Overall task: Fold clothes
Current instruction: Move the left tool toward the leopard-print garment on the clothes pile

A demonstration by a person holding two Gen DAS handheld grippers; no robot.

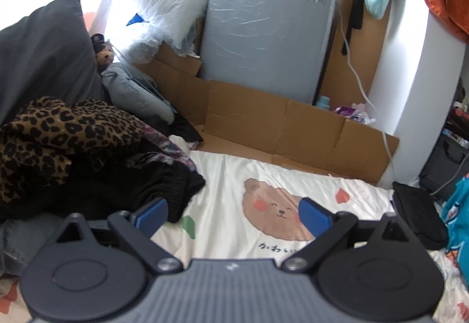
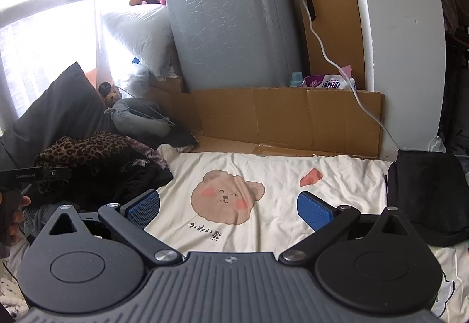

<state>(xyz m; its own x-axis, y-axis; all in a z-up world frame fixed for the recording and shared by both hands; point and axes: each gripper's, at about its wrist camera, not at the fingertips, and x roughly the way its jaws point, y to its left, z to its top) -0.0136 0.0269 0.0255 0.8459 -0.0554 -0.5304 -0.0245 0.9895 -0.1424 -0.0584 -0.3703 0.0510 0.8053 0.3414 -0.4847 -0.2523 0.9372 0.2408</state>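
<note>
Nearest in both wrist views, the left gripper (image 1: 233, 216) and the right gripper (image 2: 228, 209) are hovering over the cream bedsheet (image 2: 281, 176) with its bear print, each with its blue pads spread wide, holding nothing and touching nothing. In the right view, at the near left edge, the person's hand (image 2: 13, 214) is gripping the other tool's handle.

A little farther, to the left, a heap of clothes (image 1: 88, 159) is lying crumpled on the sheet: a leopard-print garment (image 1: 61, 129) is sitting on top of black and patterned pieces, none of them folded. At the right edge a black garment (image 2: 425, 197) is resting flat and compact, looking neatly folded, though whether it is a finished piece cannot be settled here. So I judge most of the folding is remaining, with the heap waiting.

Farther still, a cardboard sheet (image 2: 287, 115) is leaning against a grey washing machine (image 2: 231, 21).
</note>
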